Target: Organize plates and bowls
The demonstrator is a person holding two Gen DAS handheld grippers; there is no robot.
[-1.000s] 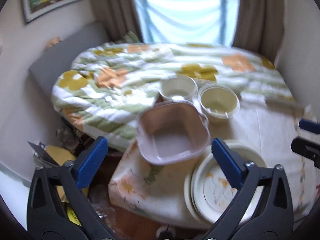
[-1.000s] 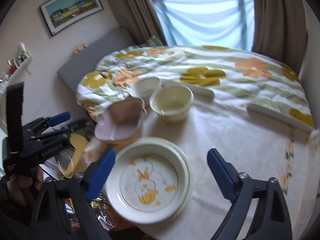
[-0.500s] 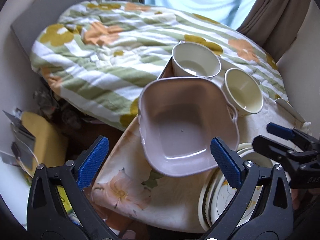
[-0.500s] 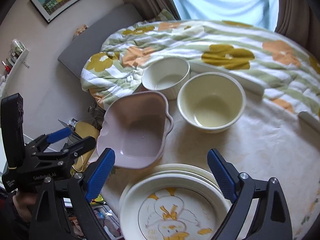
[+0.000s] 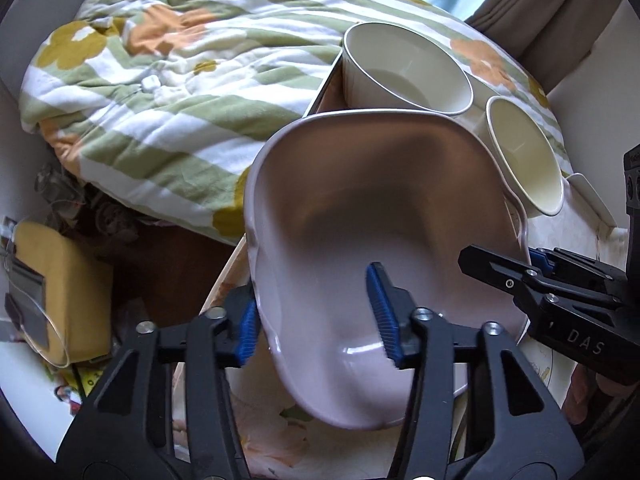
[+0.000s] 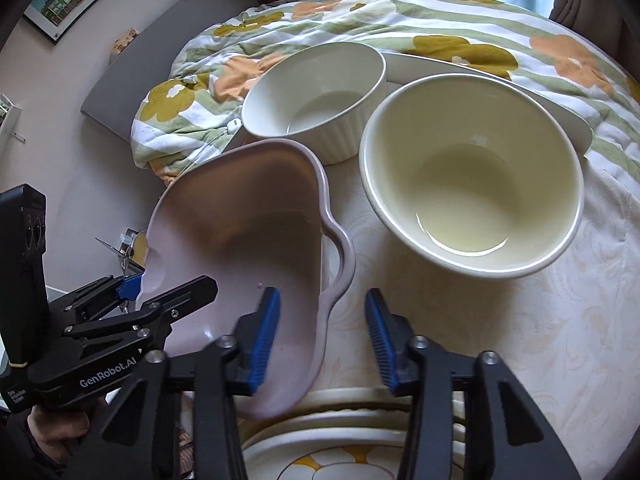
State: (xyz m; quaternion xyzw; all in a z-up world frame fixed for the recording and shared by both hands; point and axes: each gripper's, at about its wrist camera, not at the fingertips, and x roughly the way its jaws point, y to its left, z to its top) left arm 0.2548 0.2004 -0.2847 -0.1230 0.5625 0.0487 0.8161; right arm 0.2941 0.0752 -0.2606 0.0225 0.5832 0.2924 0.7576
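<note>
A pale pink square dish (image 5: 380, 216) with small handles sits at the table's left edge; it also shows in the right wrist view (image 6: 248, 248). My left gripper (image 5: 316, 318) straddles its left wall, one pad outside and one inside, with a gap still showing. My right gripper (image 6: 320, 336) straddles the dish's right rim and handle the same way. Behind stand a white ribbed bowl (image 6: 316, 96) and a cream bowl (image 6: 472, 184). A stack of plates (image 6: 352, 432) with a yellow pattern lies at the near edge.
The round table (image 6: 520, 340) wears a cream floral cloth. A striped flowered quilt (image 5: 180, 72) covers the bed behind. A yellow box (image 5: 52, 292) and clutter lie on the floor left of the table. A flat white tray (image 6: 480, 76) lies behind the bowls.
Both grippers have moved in on the pink dish and narrowed, from wide open to straddling its opposite rims. The dish now looks tilted.
</note>
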